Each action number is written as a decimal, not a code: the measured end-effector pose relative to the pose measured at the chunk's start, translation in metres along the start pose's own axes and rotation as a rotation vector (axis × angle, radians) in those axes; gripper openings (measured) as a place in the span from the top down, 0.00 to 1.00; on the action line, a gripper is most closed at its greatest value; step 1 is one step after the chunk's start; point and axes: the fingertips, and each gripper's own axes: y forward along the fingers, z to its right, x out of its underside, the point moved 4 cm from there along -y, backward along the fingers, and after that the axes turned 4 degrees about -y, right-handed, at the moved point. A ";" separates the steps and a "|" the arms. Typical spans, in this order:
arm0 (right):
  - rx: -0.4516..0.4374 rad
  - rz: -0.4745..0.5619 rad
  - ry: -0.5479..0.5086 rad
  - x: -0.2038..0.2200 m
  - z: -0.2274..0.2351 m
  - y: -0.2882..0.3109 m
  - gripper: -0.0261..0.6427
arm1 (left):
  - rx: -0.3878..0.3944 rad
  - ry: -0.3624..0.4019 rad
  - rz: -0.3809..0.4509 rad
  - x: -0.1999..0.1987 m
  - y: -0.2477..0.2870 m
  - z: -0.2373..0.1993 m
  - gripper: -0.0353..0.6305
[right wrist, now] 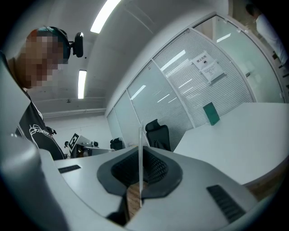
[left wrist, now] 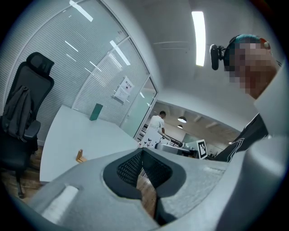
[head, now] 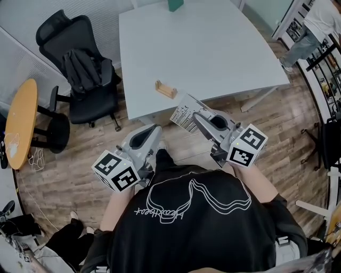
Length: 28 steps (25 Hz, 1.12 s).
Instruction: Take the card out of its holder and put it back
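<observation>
Card (head: 184,113) in right gripper (head: 195,117), holder (head: 165,89) on table (head: 213,48)

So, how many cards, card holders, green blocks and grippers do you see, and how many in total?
card: 1
card holder: 1
green block: 1
grippers: 2, left gripper and right gripper
Total: 5

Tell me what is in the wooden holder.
Nothing stands in the holder; the card is clamped in the right gripper. Its inside is too small to see.
</observation>
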 end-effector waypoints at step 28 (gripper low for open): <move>0.067 -0.040 -0.046 0.005 0.059 0.090 0.93 | 0.002 -0.080 -0.104 -0.008 0.024 -0.095 0.93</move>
